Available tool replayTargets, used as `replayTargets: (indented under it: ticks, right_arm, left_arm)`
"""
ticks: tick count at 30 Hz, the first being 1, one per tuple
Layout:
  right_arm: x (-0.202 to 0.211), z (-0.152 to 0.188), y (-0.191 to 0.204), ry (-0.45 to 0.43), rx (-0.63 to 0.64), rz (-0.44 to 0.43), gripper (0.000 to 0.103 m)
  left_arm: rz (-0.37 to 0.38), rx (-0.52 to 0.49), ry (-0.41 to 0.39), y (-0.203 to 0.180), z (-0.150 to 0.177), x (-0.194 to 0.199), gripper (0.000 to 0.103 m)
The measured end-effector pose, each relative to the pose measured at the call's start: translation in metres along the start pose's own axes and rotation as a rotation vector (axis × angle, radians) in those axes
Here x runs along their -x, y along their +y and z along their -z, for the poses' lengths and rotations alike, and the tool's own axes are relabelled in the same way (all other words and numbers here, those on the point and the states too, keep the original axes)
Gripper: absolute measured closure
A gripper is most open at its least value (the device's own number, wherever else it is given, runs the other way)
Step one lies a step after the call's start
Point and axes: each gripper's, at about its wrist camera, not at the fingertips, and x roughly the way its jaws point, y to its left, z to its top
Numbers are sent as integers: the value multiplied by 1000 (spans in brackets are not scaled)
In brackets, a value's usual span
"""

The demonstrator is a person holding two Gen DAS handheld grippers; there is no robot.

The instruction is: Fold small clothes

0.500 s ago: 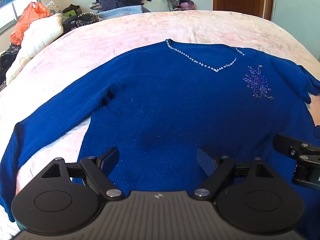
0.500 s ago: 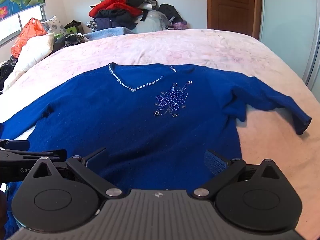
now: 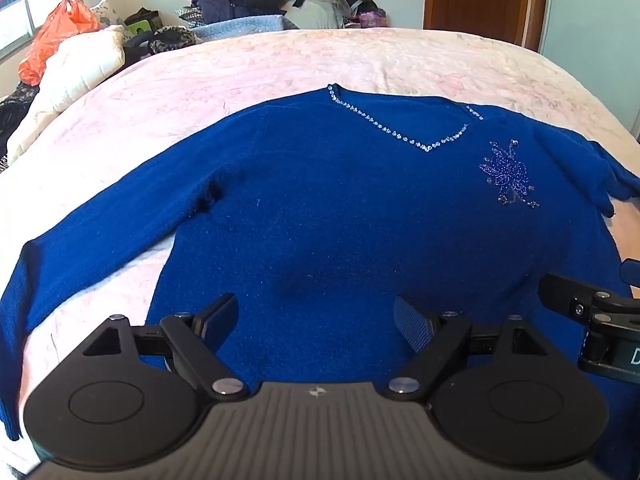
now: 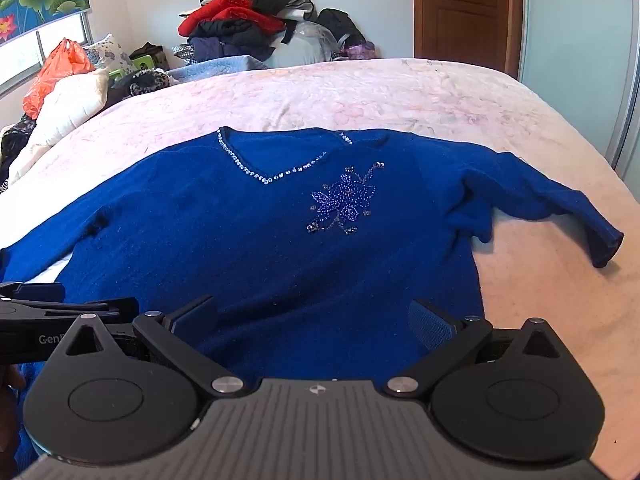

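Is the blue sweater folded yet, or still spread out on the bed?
Spread out. The sweater lies front up on the bed, neckline and bead flower showing, both sleeves reaching out sideways, nothing turned over the body.

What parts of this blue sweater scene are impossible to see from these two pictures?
- Sweater bottom hem: both views, hidden behind the gripper bodies.
- Its left-hand cuff: left wrist view, cut by the edge.
- Right gripper: in the left view, only its tip shows, cut by the edge.
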Motion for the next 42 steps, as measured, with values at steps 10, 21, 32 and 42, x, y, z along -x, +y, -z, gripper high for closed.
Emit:
replayTargets:
  ticks: [10, 21, 32, 42]
  right_arm:
    - [0, 1, -2, 0, -2, 19, 0]
    - [0, 2, -7, 5, -29, -1, 1]
    - [-1, 4, -8, -16, -23, -48, 0]
    - [0, 6, -8, -34, -13, -47, 1]
  left_arm:
    - [0, 1, 28, -2, 3, -3, 18]
    - [-34, -33, 22, -8, 4, -5, 18]
    - [-27, -18, 32, -5, 4, -8, 18]
    - [-14, -8, 38, -3, 5, -10, 18]
